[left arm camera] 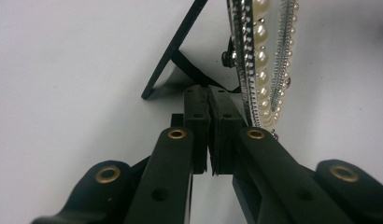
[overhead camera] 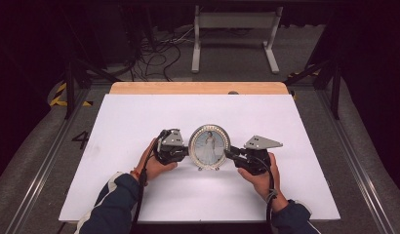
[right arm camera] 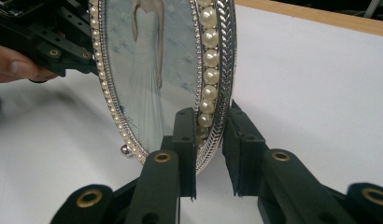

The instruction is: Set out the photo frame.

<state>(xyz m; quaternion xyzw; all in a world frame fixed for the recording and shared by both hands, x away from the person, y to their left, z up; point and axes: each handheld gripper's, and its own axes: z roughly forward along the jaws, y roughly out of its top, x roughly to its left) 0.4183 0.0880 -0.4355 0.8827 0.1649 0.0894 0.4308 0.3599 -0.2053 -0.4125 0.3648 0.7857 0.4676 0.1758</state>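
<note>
An oval pearl-rimmed photo frame [overhead camera: 209,146] stands at the white surface's [overhead camera: 139,117] centre. The right tool [right arm camera: 209,151] clamps its rim at 3 o'clock; the left tool [left arm camera: 209,135], jaws together, sits behind its 9 o'clock edge. Steadying both sides evenly should keep it upright.

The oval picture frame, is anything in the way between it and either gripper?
Nothing visible. The right gripper has its jaws around the rim of the picture frame. The left gripper sits shut by the opposite edge, beside the black back stand.
</note>
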